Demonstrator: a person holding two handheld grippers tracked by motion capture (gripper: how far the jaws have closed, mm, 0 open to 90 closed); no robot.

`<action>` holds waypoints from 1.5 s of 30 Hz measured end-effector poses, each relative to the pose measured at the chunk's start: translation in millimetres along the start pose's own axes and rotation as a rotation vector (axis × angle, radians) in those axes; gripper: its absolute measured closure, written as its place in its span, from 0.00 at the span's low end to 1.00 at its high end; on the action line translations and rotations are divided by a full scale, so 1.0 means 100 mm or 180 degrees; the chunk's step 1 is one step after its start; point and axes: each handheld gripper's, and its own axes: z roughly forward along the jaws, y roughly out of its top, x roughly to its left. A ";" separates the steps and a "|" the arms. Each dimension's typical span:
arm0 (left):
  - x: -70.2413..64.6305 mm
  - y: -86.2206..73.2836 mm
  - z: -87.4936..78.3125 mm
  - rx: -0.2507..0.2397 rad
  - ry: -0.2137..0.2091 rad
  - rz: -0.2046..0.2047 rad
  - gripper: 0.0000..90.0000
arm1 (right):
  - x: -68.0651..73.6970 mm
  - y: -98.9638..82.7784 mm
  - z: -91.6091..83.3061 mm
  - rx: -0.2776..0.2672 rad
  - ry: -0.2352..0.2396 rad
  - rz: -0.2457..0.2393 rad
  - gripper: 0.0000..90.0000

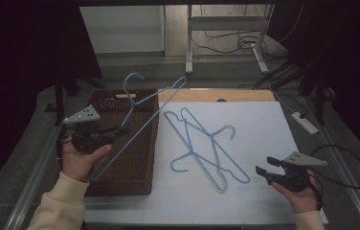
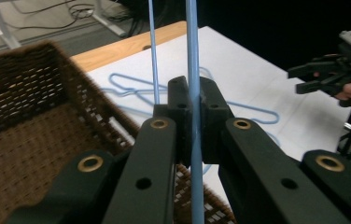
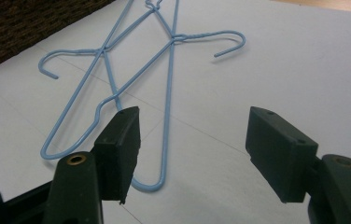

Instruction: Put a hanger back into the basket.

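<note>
My left gripper hangs over the brown wicker basket at the table's left, shut on one bar of a light blue wire hanger. That hanger slants above the basket with its hook up at the far end. In the left gripper view the pads pinch the blue wire above the basket. Two more blue hangers lie crossed on the white tabletop. My right gripper rests at the front right, open and empty. In the right gripper view its jaws stand wide apart, short of the crossed hangers.
A wooden strip runs along the table's far edge. A white power strip and black cables lie off the table's right side. Metal frame legs stand on the floor behind. From the left gripper view the right gripper is visible across the table.
</note>
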 end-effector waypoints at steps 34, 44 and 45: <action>0.81 -0.45 0.16 0.0683 0.0534 -0.0185 0.95 | 0.03 -0.02 0.05 0.0087 0.0029 -0.0070 0.41; 0.92 -0.56 0.36 0.0991 0.0613 -0.0176 0.95 | 0.03 -0.02 0.07 0.0134 0.0055 -0.0083 0.40; 0.93 -0.57 0.38 0.1008 0.0613 -0.0180 0.95 | 0.03 -0.02 0.07 0.0135 0.0063 -0.0083 0.40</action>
